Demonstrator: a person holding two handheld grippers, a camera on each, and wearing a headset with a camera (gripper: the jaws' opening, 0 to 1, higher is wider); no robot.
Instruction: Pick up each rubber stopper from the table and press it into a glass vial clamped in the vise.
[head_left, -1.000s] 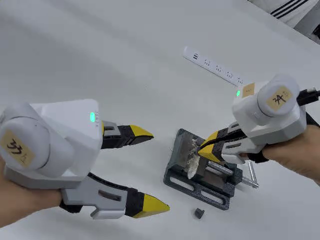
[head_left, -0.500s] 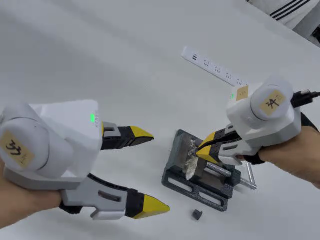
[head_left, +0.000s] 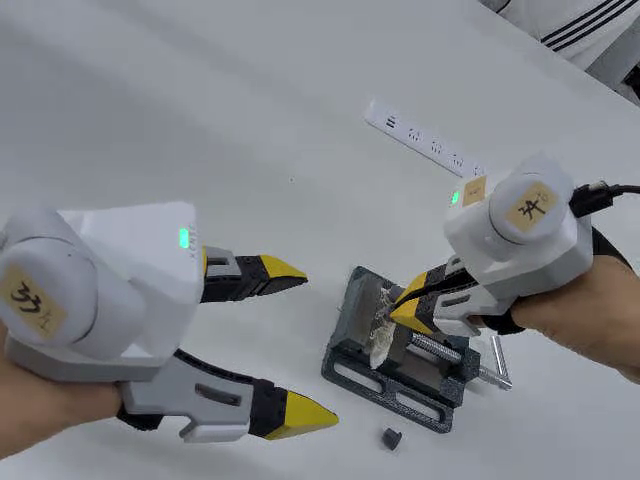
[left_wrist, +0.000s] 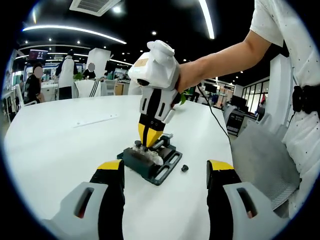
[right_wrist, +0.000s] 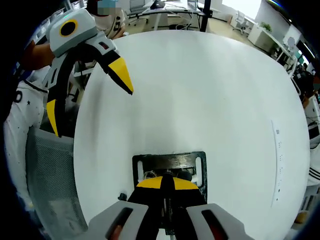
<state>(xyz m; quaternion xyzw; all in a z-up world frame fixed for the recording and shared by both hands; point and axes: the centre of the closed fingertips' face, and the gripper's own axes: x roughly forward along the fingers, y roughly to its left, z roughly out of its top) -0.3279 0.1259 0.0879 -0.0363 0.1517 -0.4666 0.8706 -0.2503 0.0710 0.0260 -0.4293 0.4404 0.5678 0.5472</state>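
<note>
A dark vise (head_left: 372, 376) sits on the white table with clear glass vials (head_left: 381, 330) clamped in it. My right gripper (head_left: 400, 306) is shut, its yellow tips pressed down onto the vials at the vise's jaws; whatever sits under the tips is hidden. The right gripper view has its shut tips (right_wrist: 165, 182) right over the vise (right_wrist: 142, 164). A loose dark rubber stopper (head_left: 391, 438) lies on the table just in front of the vise. My left gripper (head_left: 300, 342) hovers open to the left of the vise, holding nothing. Its own view looks at the vise (left_wrist: 160, 171) and stopper (left_wrist: 184, 168).
A white power strip (head_left: 425, 140) lies on the table behind the vise. The vise's screw handle (head_left: 495, 362) sticks out to the right under my right hand. A person in a white shirt (left_wrist: 280, 75) stands at the table's edge.
The right gripper has sunk slightly lower and leftward over the vise, staying shut on the vials. The left gripper has held still. The head camera has shifted a little.
</note>
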